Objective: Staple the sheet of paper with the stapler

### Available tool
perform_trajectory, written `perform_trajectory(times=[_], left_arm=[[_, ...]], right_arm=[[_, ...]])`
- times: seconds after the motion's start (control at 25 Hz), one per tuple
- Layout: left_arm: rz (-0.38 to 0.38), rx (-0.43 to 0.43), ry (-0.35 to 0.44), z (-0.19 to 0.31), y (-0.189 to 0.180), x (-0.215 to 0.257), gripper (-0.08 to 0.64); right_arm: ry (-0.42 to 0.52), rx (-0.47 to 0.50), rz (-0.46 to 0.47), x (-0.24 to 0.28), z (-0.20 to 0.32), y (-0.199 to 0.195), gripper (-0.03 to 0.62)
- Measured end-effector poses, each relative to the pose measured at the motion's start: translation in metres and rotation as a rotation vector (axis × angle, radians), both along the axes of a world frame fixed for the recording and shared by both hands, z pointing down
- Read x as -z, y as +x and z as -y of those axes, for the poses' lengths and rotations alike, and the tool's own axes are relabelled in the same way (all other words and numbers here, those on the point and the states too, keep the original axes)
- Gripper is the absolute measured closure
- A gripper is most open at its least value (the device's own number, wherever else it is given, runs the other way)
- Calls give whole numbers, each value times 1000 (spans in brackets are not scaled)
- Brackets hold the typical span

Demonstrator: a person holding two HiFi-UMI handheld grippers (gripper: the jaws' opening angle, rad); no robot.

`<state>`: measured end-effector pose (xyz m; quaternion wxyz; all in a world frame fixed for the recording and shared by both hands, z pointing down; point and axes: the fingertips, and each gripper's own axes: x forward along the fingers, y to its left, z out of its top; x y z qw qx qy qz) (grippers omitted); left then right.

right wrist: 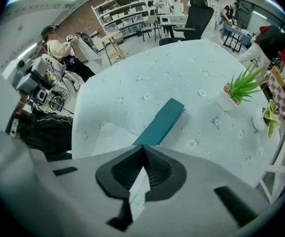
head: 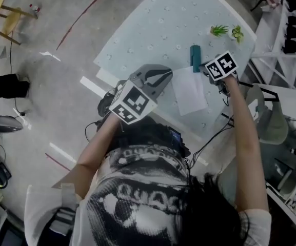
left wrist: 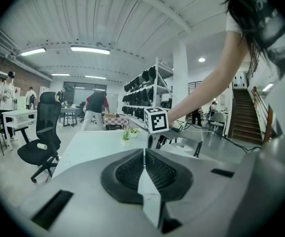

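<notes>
A teal stapler [head: 195, 58] lies on the pale flowered table [head: 153, 29], with a white sheet of paper [head: 190, 91] just in front of it. My right gripper [head: 212, 74] points steeply down just right of the stapler's near end, jaws shut and empty. In the right gripper view the stapler [right wrist: 160, 122] runs away from the shut jaw tips [right wrist: 143, 146], and the paper [right wrist: 107, 132] lies to its left. My left gripper [head: 168, 76] hovers left of the paper near the table's edge, shut on nothing [left wrist: 143, 149].
Two small potted plants [head: 219, 31] [head: 237, 33] stand at the table's far right, past the stapler. Cables hang off the near table edge [head: 209, 137]. An office chair [left wrist: 42, 137] and people stand beyond the table in the left gripper view.
</notes>
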<state>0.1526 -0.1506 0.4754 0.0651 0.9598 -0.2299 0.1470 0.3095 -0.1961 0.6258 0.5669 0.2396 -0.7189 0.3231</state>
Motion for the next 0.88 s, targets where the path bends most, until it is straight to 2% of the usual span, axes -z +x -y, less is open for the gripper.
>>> perform_trajectory(times=[0.4,0.52,0.88], left_arm=[[-6,-22,-54,7,26,-21,551],[5,-44,-49,3,31,-20,551],[43,-46,-25,-5,24,-11,551]], right_arm=[[-7,31,-44,-5,1,0,588],[-3,42,-66,-8,0,-2,589],[101,-77,51,-5,0,0,589]])
